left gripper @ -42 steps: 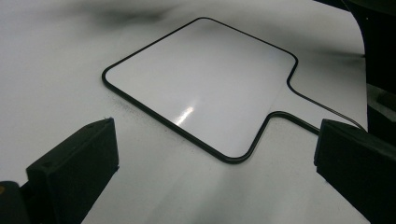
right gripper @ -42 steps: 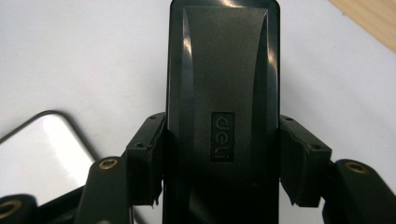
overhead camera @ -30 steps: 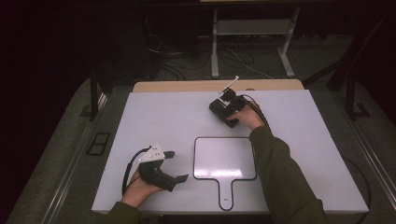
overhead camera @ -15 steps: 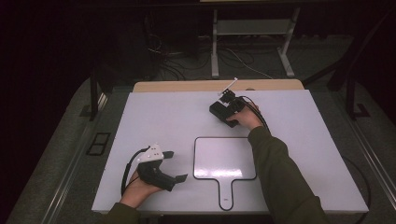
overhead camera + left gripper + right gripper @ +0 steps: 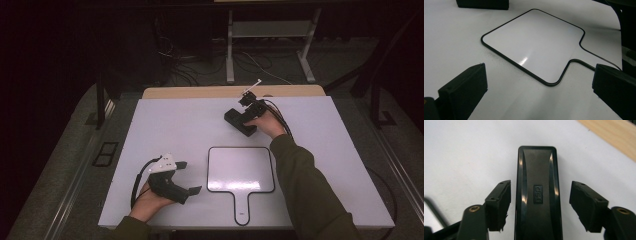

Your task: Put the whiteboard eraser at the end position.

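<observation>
Your left gripper (image 5: 187, 177) rests low at the near left of the white tabletop (image 5: 165, 125), jaws spread wide with nothing between them. In the left gripper view those jaws frame the small whiteboard (image 5: 534, 45), which lies flat ahead of them, well clear of both tips. In the high view the whiteboard (image 5: 241, 170) sits at the near middle of the tabletop, black-rimmed, its handle pointing toward you, between your two arms.

Your right gripper (image 5: 248, 102) is at the far side, right of centre, over the black eraser (image 5: 239, 121). In the right gripper view the eraser (image 5: 537, 195) lies flat on the tabletop, running lengthwise straight up between the jaws. Your jaws have just been opening: they stand part open, the left pad just beside the eraser's edge, the right pad clearly apart from it. Neither pad presses on it. A strip of wooden edge (image 5: 614, 135) shows past the tabletop's far side.
</observation>
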`<state>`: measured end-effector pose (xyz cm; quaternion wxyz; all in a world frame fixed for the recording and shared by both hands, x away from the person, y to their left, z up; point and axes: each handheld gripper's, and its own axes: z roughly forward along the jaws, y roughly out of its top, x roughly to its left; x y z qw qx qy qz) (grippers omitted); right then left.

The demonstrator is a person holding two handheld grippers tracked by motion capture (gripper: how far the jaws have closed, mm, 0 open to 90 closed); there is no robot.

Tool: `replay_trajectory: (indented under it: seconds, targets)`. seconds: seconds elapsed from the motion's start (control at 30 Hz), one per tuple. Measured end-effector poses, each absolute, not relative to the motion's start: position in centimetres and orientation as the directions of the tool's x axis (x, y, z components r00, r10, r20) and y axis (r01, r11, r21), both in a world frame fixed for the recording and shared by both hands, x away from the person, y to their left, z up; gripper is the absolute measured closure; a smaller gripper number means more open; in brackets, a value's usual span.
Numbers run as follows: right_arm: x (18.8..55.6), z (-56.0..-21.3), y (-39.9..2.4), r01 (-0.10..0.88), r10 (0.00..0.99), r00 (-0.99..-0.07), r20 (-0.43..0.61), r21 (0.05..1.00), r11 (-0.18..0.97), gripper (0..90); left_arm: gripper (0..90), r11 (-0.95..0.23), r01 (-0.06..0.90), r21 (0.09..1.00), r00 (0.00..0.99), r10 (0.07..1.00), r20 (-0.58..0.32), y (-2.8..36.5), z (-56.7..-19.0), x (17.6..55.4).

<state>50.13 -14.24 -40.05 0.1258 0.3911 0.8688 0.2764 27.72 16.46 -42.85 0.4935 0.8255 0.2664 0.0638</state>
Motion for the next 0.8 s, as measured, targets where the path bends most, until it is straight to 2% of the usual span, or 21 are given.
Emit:
replay_trajectory:
  seconds: [0.57, 0.8]
  targets:
    - [45.7, -37.3, -18.0, 0.538, 0.732, -0.680, 0.049, 0.712, 0.452, 16.4, 0.0, -0.372, 0.377, 0.849, 0.848, 0.506, -0.155, 16.3, -42.9, 27.9]
    - [43.7, -37.5, -19.5, 0.500, 0.727, -0.686, 0.026, 0.743, 0.445, 16.2, 0.0, -0.383, 0.370, 0.846, 0.852, 0.504, -0.145, 16.3, -42.9, 27.9]
